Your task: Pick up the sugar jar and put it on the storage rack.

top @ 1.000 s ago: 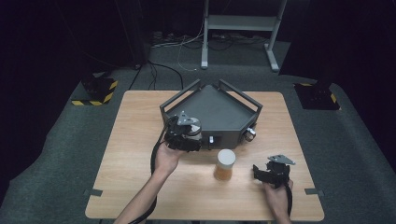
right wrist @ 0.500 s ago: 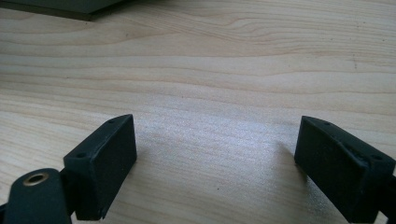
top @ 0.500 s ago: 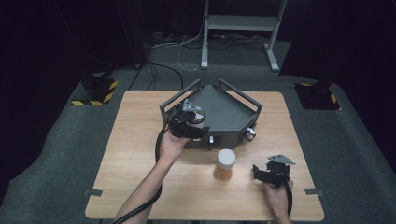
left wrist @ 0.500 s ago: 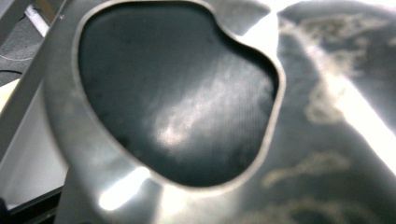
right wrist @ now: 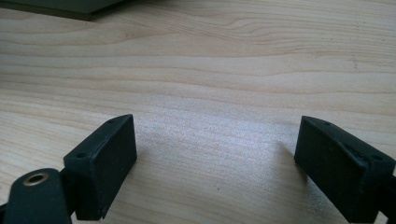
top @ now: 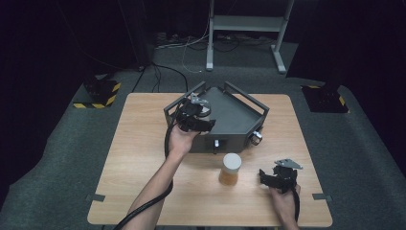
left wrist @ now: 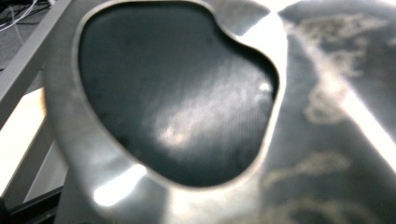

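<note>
Left tongs (top: 198,117): over the left part of the grey tray (top: 239,120) at mid-surface, closed; whether anything is gripped cannot be told. Right tongs (top: 280,177): resting on the wooden surface (top: 143,158) near its front right, jaws wide apart, nothing between. Jar (top: 231,168): upright, white-lidded, just in front of the tray.

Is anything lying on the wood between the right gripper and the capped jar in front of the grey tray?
Nothing visible does. In the high view, bare table separates the right gripper from the jar, and the right gripper view shows plain wood between its open jaws. The grey tray sits behind the jar.
</note>
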`<state>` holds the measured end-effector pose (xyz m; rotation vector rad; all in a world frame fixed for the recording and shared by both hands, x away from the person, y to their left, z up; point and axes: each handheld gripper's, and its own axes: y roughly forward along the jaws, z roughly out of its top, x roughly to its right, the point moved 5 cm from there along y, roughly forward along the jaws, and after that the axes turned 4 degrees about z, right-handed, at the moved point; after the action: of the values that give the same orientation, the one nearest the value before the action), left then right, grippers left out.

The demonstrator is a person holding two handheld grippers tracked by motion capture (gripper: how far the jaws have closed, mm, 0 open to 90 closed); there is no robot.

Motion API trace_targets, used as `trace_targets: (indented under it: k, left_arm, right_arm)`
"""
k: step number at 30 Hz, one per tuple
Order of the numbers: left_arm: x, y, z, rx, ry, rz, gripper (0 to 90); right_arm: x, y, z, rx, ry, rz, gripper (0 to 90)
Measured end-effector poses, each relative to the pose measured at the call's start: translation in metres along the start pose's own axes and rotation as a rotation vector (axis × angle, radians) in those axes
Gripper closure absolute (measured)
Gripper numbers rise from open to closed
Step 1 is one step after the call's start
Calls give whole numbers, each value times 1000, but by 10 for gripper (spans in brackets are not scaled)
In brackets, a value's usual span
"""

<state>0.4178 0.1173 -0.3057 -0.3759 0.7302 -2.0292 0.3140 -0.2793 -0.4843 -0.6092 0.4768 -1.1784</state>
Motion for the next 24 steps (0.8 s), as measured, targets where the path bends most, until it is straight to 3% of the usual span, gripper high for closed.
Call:
trace_targets:
  k: [6,20,24]
  left_arm:
    - [3,11,3,-8,-6,59,312]
    - [-1,28,-8,2,-79,100,311]
    - [1,31,-10,-2,-73,108,311]
  right_arm:
    - [0,0,0,0,-1,1,132]
    - [0,0,0,0,0,1,134]
    - [0,0,0,0,0,1,134]
